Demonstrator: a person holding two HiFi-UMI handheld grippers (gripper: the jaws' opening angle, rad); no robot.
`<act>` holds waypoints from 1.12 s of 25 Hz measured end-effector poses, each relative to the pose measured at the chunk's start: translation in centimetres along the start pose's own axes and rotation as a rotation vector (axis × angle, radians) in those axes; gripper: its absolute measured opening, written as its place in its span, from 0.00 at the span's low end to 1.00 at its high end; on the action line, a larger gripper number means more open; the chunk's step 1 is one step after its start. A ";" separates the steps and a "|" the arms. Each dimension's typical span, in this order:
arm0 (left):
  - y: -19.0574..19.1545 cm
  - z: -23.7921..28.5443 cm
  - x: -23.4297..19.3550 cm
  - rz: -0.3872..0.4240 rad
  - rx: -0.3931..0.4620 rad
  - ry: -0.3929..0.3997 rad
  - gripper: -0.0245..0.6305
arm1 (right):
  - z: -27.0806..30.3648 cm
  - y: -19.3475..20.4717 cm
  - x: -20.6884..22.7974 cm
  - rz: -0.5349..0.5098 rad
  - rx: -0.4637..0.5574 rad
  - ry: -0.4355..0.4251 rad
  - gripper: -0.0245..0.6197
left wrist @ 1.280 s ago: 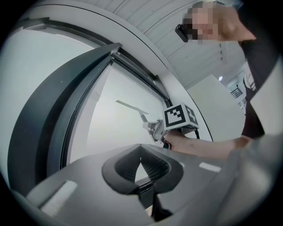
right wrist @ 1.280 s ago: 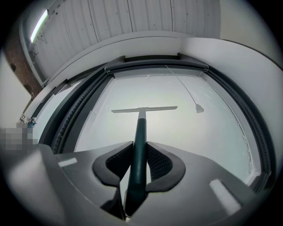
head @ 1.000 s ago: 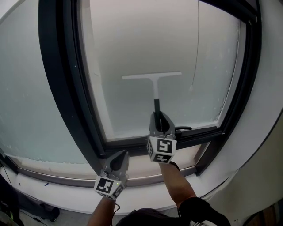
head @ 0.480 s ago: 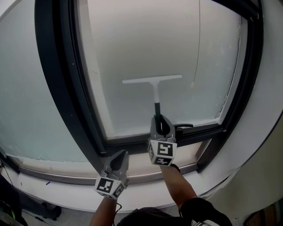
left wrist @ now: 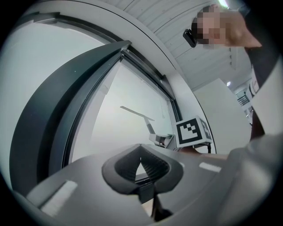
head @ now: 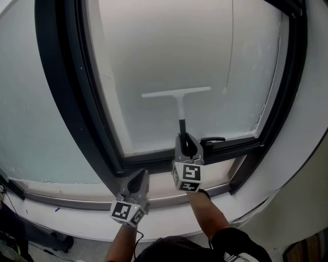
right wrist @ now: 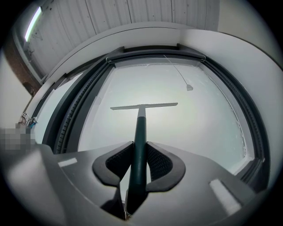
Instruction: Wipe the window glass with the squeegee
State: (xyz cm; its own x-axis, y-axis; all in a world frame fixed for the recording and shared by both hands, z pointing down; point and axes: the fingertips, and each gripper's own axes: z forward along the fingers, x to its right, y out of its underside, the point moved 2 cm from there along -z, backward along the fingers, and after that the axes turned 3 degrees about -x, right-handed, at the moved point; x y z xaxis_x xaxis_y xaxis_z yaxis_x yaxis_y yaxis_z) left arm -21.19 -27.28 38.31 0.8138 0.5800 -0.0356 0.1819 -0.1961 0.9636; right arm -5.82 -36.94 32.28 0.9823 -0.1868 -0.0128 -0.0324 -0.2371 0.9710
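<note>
We are clamping the squeegee on the window glass in our right hand-held gripper, while our left hand-held gripper is hanging closed and empty at lower centre.

A plain indoor room: a large dark-framed window with frosted glass, a white wall, a panelled ceiling and a strip light.

White-bladed squeegee upright, blade flat against frosted window glass.
</note>
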 end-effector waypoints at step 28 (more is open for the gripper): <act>0.8 1.1 1.1 -0.012 0.015 0.018 0.04 | -2.3 5.2 0.6 -0.009 -0.098 0.016 0.19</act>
State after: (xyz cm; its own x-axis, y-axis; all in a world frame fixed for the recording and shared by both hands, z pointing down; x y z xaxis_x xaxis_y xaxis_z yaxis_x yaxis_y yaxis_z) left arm -19.49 -27.67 38.71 0.8014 0.5966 -0.0425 0.2000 -0.2003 0.9591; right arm -4.94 -36.07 37.91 0.9854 -0.1694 -0.0186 -0.0062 -0.1445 0.9895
